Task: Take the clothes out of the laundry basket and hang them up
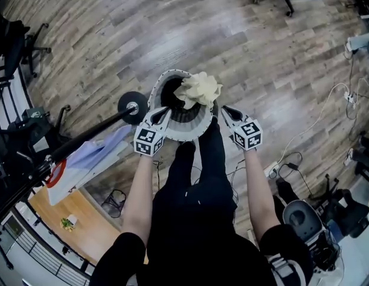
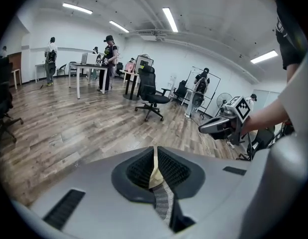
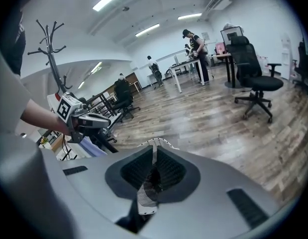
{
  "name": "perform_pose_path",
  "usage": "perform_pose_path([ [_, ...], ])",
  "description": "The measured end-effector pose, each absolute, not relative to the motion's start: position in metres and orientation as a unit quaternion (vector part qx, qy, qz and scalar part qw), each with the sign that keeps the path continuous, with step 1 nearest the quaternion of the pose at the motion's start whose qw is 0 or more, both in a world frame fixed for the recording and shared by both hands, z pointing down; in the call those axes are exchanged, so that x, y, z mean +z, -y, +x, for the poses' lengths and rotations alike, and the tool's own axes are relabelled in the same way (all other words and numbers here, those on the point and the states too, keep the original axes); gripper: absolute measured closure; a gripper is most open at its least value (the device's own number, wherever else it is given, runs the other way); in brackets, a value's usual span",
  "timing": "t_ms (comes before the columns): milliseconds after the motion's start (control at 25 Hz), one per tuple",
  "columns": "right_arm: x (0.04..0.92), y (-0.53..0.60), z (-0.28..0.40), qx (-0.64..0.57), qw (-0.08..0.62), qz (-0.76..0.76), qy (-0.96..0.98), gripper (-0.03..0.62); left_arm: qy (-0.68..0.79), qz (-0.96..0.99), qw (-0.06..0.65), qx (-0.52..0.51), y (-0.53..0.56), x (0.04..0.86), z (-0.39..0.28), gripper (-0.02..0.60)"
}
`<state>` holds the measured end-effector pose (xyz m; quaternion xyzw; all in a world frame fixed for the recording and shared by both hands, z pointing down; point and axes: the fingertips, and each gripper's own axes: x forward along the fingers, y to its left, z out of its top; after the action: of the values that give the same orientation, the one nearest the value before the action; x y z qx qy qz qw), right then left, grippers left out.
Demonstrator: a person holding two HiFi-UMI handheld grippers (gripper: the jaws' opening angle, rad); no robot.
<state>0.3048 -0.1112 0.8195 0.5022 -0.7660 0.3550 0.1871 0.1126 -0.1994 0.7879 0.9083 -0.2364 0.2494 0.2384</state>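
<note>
I see left claw (image 1: pixel 164 113) nearly shut, pinching basket (image 1: pixel 190 128) mesh. Right claw (image 1: pixel 227 112) likewise pinching mesh on opposite side. Just ahead of both claws, cream garment (image 1: pixel 199 89) heaped in basket.

Right tongs (image 3: pixel 154 149) pinch the laundry basket (image 3: pixel 145 195) by its mesh rim.

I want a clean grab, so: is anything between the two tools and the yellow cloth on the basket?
Nothing visible is. The yellow cloth lies heaped on top of the basket, uncovered; the left tool and right tool are by its near rim, with only air between.
</note>
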Motion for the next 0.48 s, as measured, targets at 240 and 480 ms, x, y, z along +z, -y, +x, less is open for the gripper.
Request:
perform_pose_path([
  [240,0.892,0.125,0.306,0.376,0.209,0.493,0.756,0.533,0.204,0.901,0.261,0.28,0.196,0.863,0.125,0.543],
  [480,0.971,0.133,0.308,0.396,0.218,0.488,0.746,0.462,0.168,0.891,0.282,0.312,0.177,0.948,0.139,0.541],
])
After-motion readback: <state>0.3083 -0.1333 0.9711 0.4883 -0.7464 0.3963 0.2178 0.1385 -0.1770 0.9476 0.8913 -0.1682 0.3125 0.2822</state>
